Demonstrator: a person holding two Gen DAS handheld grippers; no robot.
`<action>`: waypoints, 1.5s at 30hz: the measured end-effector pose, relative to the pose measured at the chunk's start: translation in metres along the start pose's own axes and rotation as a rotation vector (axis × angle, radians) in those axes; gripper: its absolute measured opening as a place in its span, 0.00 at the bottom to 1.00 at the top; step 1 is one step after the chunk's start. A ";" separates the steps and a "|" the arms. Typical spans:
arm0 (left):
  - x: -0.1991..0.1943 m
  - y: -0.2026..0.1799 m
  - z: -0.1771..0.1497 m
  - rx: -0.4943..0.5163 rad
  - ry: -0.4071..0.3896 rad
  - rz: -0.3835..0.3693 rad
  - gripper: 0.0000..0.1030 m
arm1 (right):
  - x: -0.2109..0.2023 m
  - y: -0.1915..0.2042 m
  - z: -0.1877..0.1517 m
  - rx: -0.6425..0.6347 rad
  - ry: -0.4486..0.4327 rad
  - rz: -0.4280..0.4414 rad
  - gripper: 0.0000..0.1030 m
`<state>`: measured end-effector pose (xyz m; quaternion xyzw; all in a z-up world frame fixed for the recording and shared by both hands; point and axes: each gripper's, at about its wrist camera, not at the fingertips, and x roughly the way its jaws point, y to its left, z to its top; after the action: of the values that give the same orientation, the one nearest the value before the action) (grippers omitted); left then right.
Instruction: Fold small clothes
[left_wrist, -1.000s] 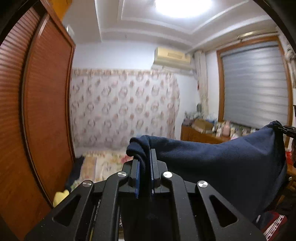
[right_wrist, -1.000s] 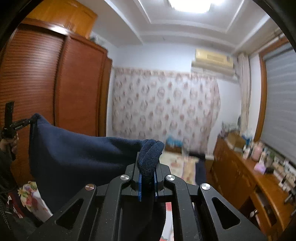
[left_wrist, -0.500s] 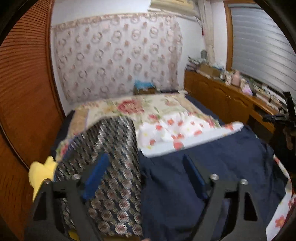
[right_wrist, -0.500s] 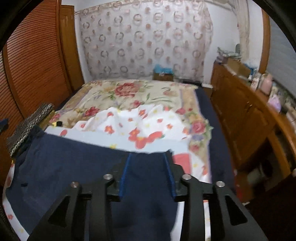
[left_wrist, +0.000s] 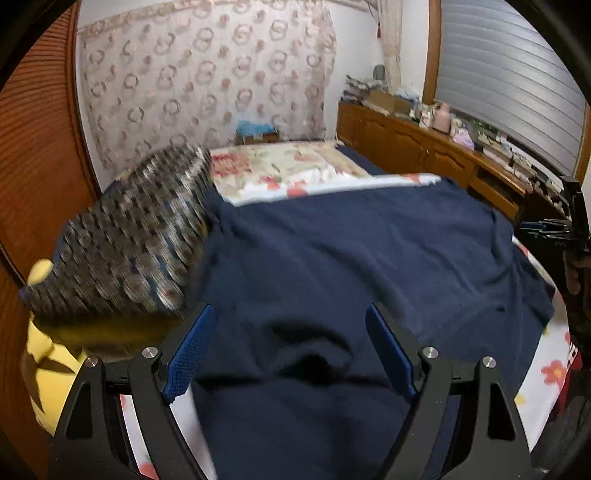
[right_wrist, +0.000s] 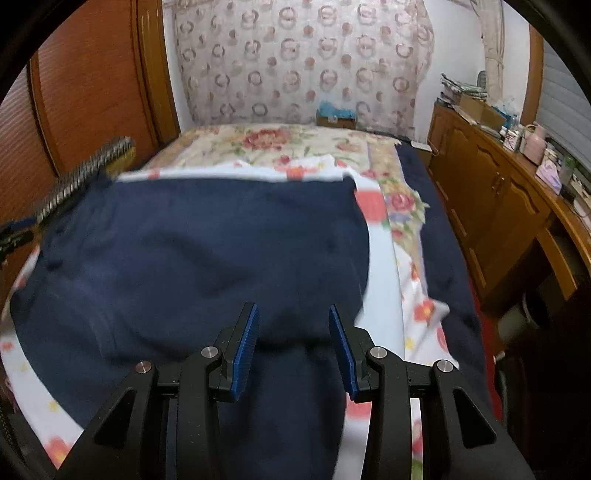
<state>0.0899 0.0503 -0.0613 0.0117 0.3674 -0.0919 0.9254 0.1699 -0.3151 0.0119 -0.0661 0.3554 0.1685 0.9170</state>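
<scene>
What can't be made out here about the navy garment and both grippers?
- Navy garment: its near end runs under the left gripper and off the bottom edge of the left wrist view; what kind of garment it is stays unclear.
- Right wrist view: motion blur smears its far hem; the right gripper hides the cloth beneath.
- Patterned cushion: blurred.

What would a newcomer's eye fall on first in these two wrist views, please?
First, the navy garment spread flat across the near end of the floral bedsheet. Next, the blue-padded left gripper and right gripper, both open just above its near edge. Then the dark patterned cushion leaning at the bed's left side.
</scene>
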 end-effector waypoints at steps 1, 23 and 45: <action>0.004 -0.003 -0.004 -0.003 0.014 -0.006 0.82 | 0.003 -0.001 -0.003 -0.001 0.012 -0.001 0.39; 0.047 -0.024 -0.028 0.021 0.167 0.031 0.90 | 0.003 -0.029 -0.025 0.048 -0.019 -0.002 0.03; 0.050 -0.018 -0.027 0.013 0.173 0.039 0.94 | 0.034 0.018 0.003 0.034 -0.087 -0.007 0.45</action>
<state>0.1045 0.0269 -0.1142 0.0328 0.4450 -0.0747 0.8918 0.1889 -0.2889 -0.0091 -0.0442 0.3179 0.1620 0.9332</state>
